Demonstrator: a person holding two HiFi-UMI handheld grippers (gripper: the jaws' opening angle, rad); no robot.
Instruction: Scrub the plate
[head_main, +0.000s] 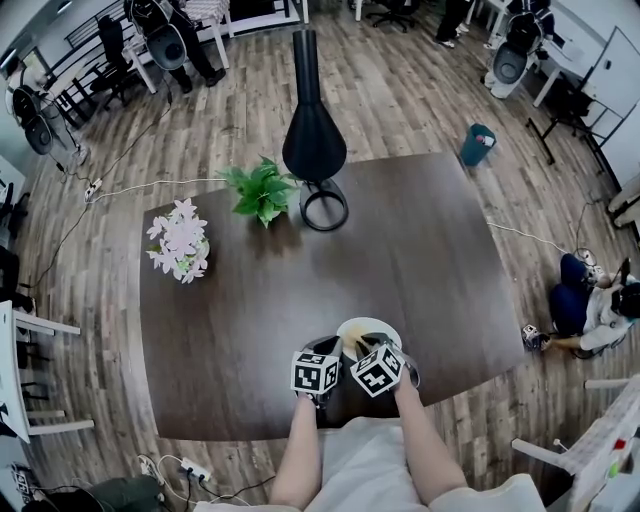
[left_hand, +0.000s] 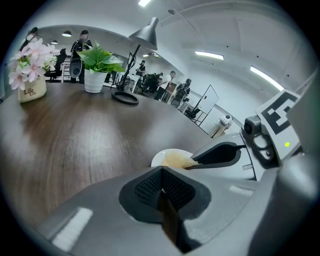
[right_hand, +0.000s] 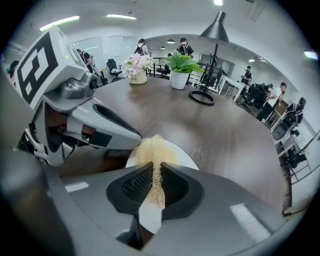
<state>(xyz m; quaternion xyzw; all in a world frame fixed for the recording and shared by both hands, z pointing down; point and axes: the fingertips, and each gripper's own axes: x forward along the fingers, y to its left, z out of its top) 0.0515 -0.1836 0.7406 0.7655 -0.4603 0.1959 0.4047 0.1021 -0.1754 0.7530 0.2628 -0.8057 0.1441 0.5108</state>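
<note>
Plate rim pinched by left tongs; only right gripper view shows scourer fibres between right tongs.

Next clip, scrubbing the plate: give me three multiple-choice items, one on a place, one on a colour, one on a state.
1. Where on the table is the plate?
A) at the edge nearest the person
B) in the middle
C) at the far edge

2. What colour are the flowers?
A) yellow
B) pink
C) blue

3. The right claw is:
A) open and empty
B) shut on the scrubber
C) shut on a cup

Answers:
1 A, the head view shows the plate just ahead of the person's arms.
2 B, the blossoms are pale pink.
3 B, beige fibres are pinched between its jaws, over the plate.
</note>
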